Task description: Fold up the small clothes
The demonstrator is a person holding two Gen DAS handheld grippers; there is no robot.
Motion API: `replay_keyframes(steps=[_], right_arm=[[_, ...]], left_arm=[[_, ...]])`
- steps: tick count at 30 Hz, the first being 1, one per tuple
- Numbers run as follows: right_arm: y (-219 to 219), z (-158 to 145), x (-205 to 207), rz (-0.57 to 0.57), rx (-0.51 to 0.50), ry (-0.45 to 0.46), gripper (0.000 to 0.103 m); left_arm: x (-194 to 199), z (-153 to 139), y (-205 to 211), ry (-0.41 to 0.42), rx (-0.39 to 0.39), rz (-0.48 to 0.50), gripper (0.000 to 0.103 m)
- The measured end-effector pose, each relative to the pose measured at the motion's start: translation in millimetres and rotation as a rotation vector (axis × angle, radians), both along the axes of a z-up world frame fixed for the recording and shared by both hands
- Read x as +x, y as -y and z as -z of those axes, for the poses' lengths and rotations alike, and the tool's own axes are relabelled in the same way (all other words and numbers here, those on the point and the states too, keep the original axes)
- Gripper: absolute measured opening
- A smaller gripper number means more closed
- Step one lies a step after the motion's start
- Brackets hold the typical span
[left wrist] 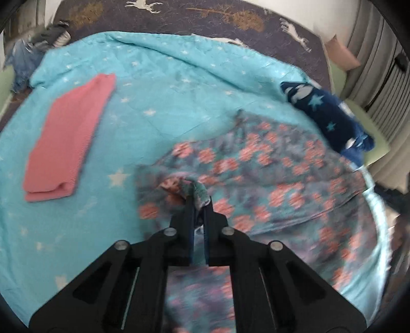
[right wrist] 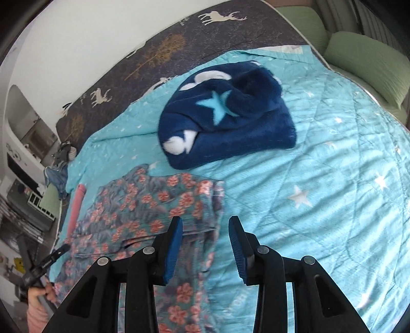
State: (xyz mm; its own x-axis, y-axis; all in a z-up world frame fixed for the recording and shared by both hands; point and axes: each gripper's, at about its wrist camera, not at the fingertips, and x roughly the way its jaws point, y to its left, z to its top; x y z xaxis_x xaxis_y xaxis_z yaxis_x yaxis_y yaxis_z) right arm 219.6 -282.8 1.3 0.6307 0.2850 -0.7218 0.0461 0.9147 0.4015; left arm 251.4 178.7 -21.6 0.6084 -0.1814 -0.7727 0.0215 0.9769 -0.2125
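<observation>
left wrist view smeared by blur. floral garment point(left wrist: 256, 174) print unreadable, its lower part cut off by the bottom edge and hidden behind the left claw point(left wrist: 198, 198). clothes heap point(left wrist: 33, 53) at far left too blurred to identify. right wrist view: pink folded cloth point(right wrist: 75, 207) mostly hidden behind the floral garment; hand point(right wrist: 38, 297) clipped at the edge.

Bed point(right wrist: 164, 38) covered by a dark bedspread point(left wrist: 179, 18) printed with deer and trees. A turquoise star-print quilt point(left wrist: 166, 84) is spread over it. Directly on the quilt are laid: a folded pink garment point(left wrist: 69, 138) to the left, a floral garment point(right wrist: 143, 202) spread flat, a crumpled navy fleece blanket point(right wrist: 225, 123) with stars beyond it
</observation>
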Motion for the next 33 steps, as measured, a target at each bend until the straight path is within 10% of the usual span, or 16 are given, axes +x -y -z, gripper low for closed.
replay_keyframes(steps=[6,7,8,17,19,22,24,33], right_arm=[[-8.7,14.7,28.2,-0.001,0.045,-0.056,0.037],[-10.7,16.6,33.3,-0.005,0.046,-0.065,0.012],[-13.1,16.9,35.9,-0.008,0.041,-0.066,0.008],[-2.7,-21.2,75.2,0.076,0.231,0.075,0.011],[2.7,-11.1,95.4,0.124,0.222,0.011,0.030],[7.2,10.4,97.2,0.152,0.255,-0.099,0.035],[7.1,14.9,81.7,0.119,0.230,-0.099,0.035],[14.1,18.9,-29.2,-0.022,0.085,-0.085,0.035]], left_arm=[[7.0,-36.6,13.4,0.085,0.018,0.037,0.007],[8.9,-39.8,12.3,0.091,0.014,0.031,0.007],[10.7,-41.3,10.6,0.094,0.004,0.027,0.007],[69.2,-52.2,-30.1,0.169,0.007,-0.213,0.007],[83.4,-39.8,-37.2,0.113,-0.018,-0.228,0.007],[75.7,-28.0,-36.9,0.088,-0.040,-0.191,0.026],[63.8,-25.8,-33.5,0.096,-0.008,-0.176,0.061],[-25.1,-15.9,-41.3,0.037,-0.061,-0.113,0.067]])
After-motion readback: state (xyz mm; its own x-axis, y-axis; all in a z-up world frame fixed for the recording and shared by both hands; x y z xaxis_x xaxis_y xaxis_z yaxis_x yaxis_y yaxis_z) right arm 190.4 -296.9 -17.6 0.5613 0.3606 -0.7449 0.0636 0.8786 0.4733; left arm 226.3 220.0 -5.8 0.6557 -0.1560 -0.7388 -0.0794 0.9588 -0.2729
